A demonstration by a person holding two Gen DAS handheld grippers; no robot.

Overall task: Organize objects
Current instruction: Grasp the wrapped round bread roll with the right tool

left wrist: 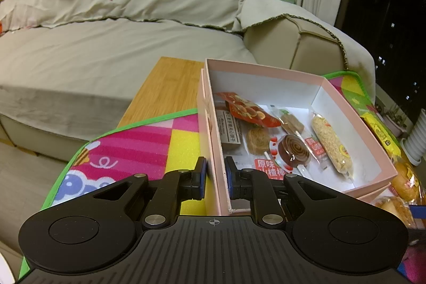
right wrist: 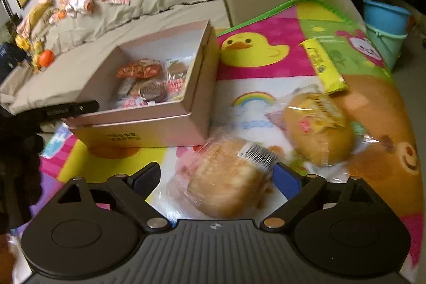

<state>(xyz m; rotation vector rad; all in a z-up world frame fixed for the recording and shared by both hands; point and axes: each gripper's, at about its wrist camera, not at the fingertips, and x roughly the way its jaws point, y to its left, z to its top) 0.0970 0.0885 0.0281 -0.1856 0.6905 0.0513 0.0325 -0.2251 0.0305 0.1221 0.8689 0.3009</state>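
Note:
An open pink box [left wrist: 266, 71] stands on a colourful play mat [left wrist: 138, 140]. In it lie several snacks, among them a red packet [left wrist: 247, 111], a swirl lollipop [left wrist: 294, 151] and a puffed rice bar [left wrist: 331, 145]. My left gripper [left wrist: 215, 177] is shut on the box's near left wall, one pad outside and one inside. In the right wrist view a wrapped bread loaf [right wrist: 229, 182] lies on the mat between the wide-spread fingers of my right gripper [right wrist: 217, 178], with the left pad clear of it. The pink box [right wrist: 165, 119] stands just beyond, to the left.
A second wrapped bun [right wrist: 319, 129] and a yellow packet [right wrist: 323, 65] lie on the mat [right wrist: 266, 65] to the right. A beige sofa [left wrist: 119, 49] with clothes on its back stands behind. Stacked blue and green buckets [right wrist: 386, 15] stand at the far right.

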